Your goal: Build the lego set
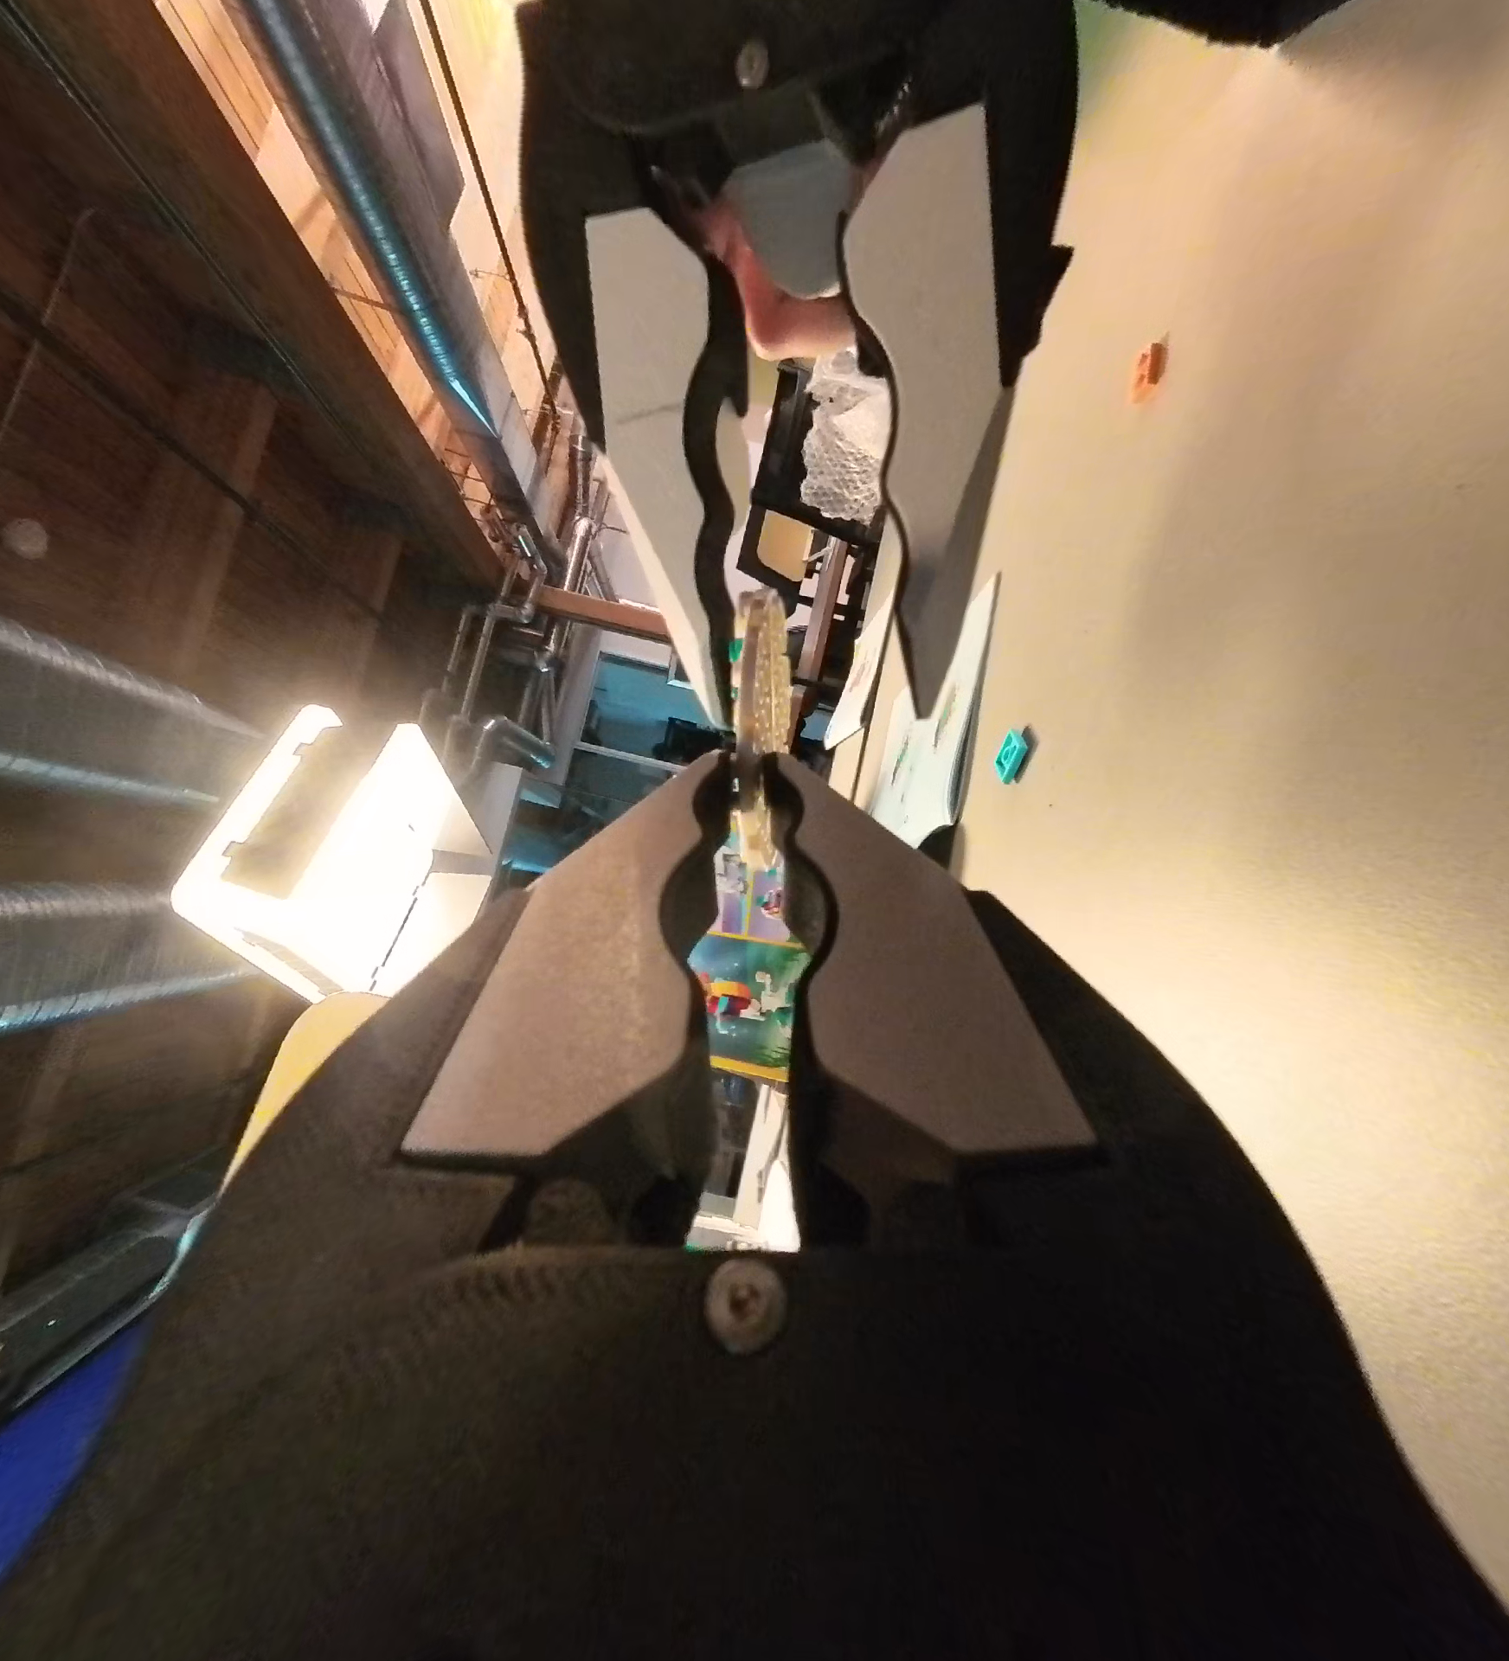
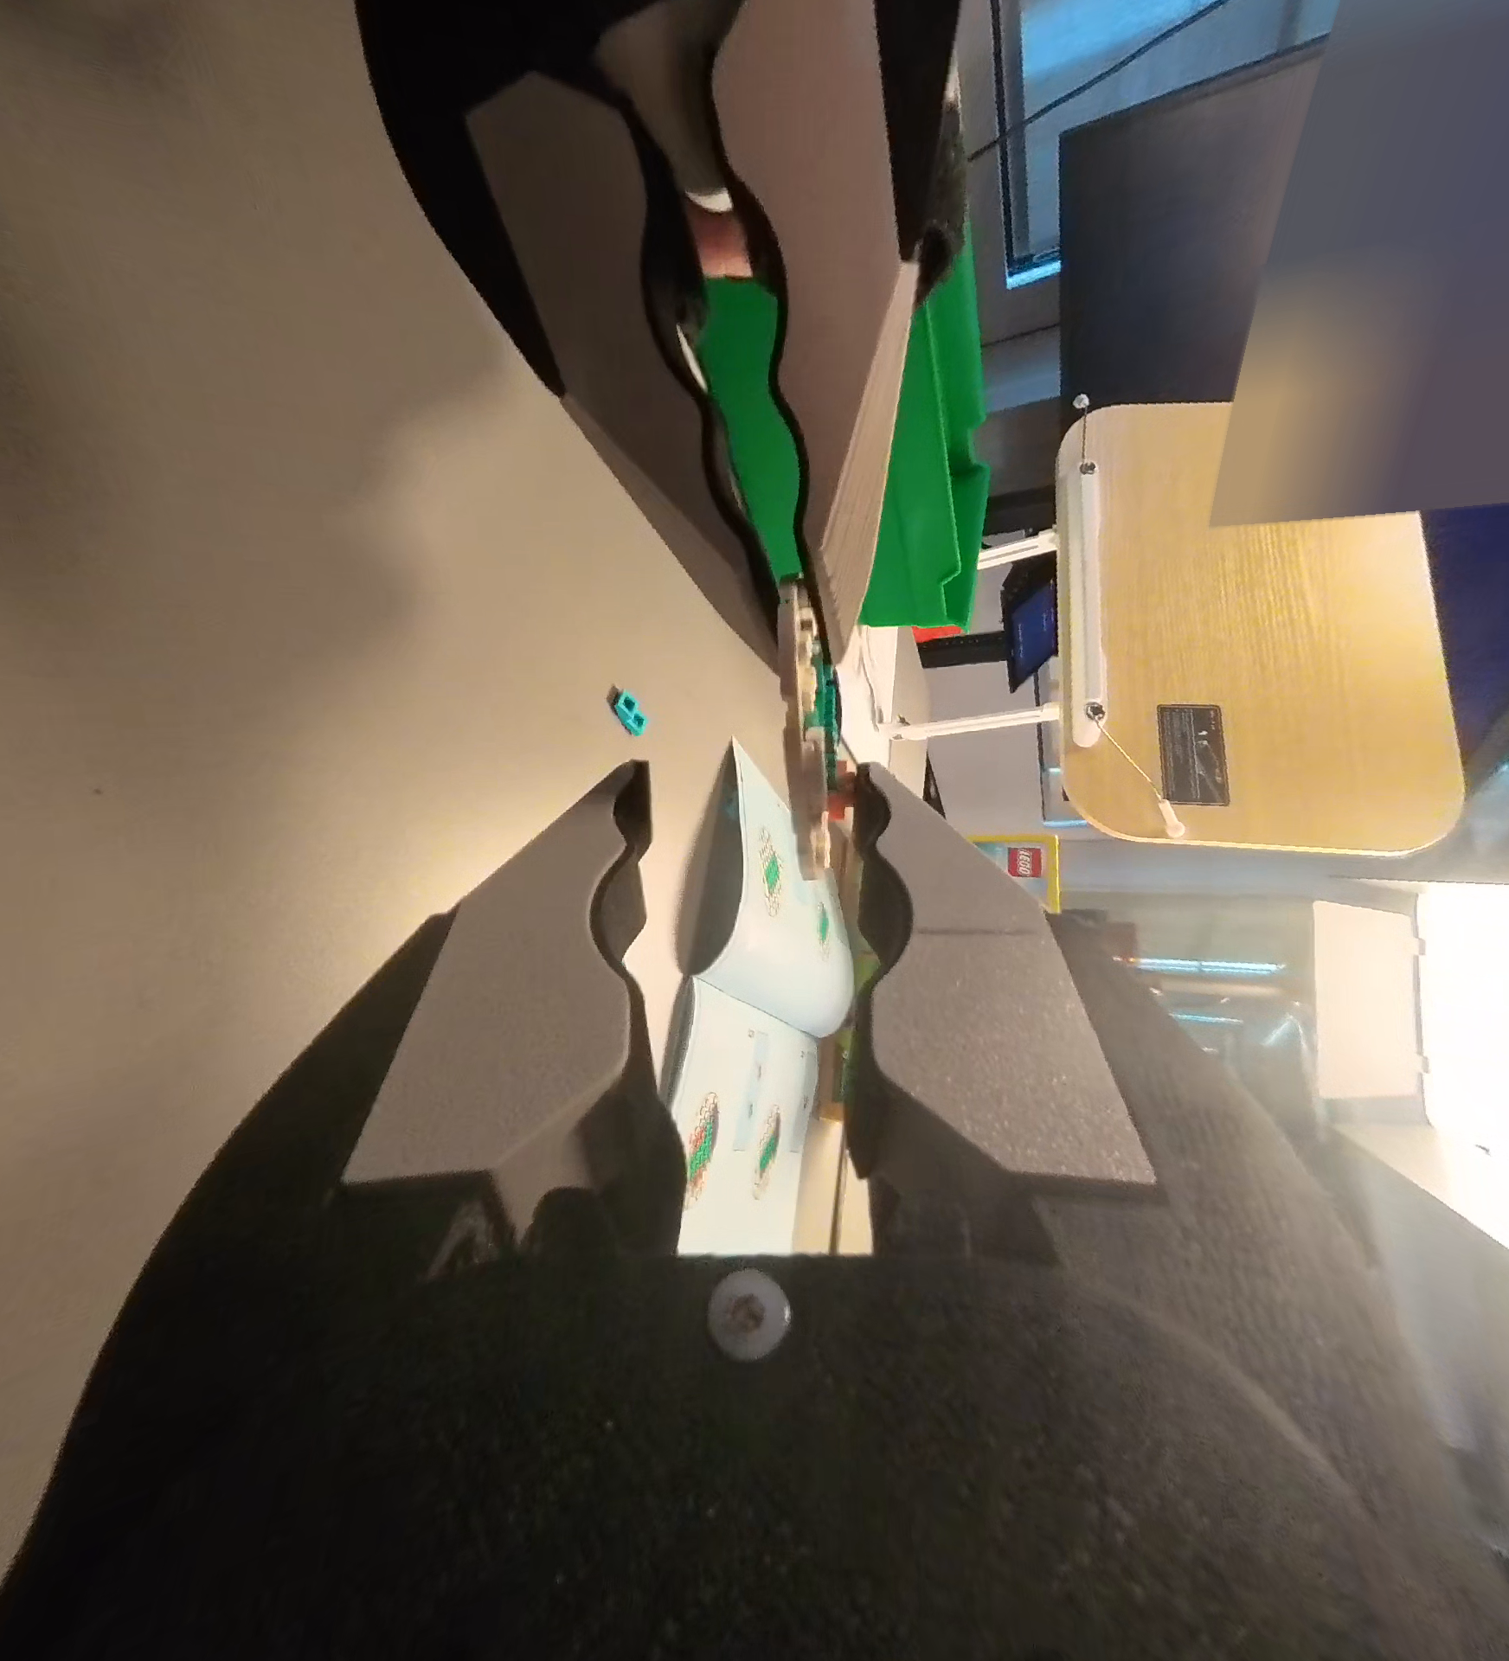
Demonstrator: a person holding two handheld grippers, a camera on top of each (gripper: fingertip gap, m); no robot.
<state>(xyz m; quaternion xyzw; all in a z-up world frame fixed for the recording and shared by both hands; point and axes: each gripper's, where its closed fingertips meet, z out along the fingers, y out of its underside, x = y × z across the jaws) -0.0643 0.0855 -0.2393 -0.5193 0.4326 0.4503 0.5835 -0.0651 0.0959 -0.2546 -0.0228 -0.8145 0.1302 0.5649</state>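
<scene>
While L gripper (image 1: 746, 777) pinches the tan round plate (image 1: 762, 670) by its rim, R gripper (image 2: 751, 773) gapes around it. Risk: its finger knocks the red piece (image 2: 841, 803) off plate's face w/ sideways push.

Booklet (image 2: 769, 971) lies beyond tan plate (image 2: 800, 764); tabletop (image 2: 283, 629) bare.

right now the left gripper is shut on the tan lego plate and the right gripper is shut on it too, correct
Not quite. The left gripper is shut on the tan lego plate, but the right gripper is open: its fingers stand spread on either side of the plate, with a clear gap on the table side. The right wrist view shows this.
</scene>
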